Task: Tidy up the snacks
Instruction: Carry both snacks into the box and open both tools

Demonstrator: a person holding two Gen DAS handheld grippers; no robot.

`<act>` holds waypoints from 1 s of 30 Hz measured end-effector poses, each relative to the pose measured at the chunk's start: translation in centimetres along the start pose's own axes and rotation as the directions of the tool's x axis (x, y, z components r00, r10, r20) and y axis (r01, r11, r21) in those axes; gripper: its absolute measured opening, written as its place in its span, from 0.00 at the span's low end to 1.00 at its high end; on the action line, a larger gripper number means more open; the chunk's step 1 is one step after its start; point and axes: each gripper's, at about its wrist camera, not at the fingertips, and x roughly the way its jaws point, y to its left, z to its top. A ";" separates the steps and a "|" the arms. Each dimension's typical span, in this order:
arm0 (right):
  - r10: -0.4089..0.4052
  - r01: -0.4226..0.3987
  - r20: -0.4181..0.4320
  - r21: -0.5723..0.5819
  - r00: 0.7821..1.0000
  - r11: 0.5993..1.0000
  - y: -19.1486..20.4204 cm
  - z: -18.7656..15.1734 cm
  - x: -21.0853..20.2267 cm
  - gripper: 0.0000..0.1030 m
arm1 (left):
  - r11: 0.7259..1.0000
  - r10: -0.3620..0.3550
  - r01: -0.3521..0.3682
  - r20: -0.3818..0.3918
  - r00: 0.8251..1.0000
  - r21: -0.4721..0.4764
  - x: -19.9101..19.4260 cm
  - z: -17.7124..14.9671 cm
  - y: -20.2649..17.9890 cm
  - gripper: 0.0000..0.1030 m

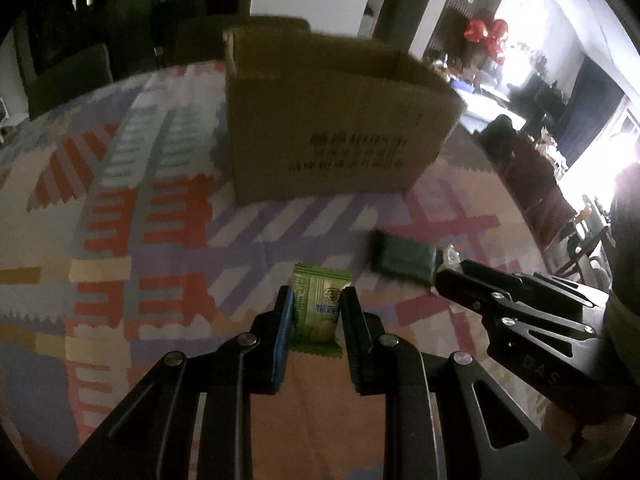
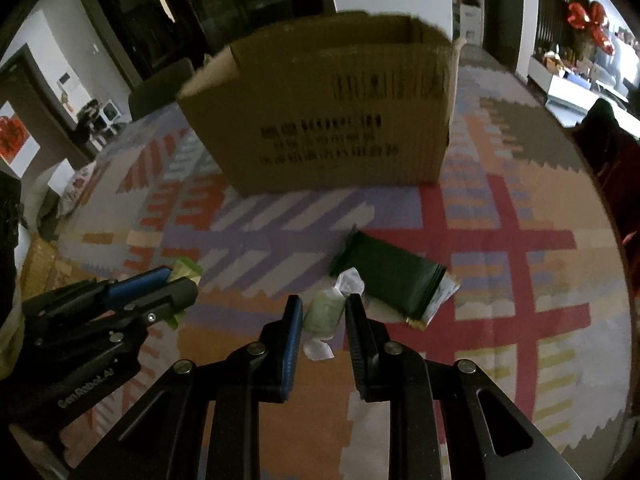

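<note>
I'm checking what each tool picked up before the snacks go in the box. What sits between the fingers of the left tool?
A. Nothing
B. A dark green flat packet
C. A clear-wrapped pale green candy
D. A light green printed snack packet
D: in the left wrist view the left tool is shut on the light green printed snack packet; the dark green packet lies on the tablecloth.

Noted "GenRobot.AI" in white on the left gripper (image 2: pixel 182 294) body. Black printed lines and barcode on cardboard box (image 2: pixel 320 120): blurred, illegible. Green characters on snack packet (image 1: pixel 318 308): not legible.
</note>
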 end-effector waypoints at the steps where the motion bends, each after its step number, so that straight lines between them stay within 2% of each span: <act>1: 0.001 -0.001 0.010 -0.003 1.000 1.000 0.0 0.3 -0.4 0.23 | 1.000 0.003 -0.003 0.009 1.000 0.004 -0.4 0.3 -0.1 0.24; 10: 0.020 -0.015 0.135 -0.039 0.991 0.999 0.9 2.9 -4.5 0.23 | 0.999 -0.013 0.010 0.100 0.995 0.033 -3.9 3.0 -1.1 0.24; 30: 0.074 -0.046 0.293 -0.102 0.953 0.994 2.0 9.3 -9.3 0.23 | 0.996 -0.014 -0.009 0.260 0.966 0.088 -8.3 9.8 -2.4 0.24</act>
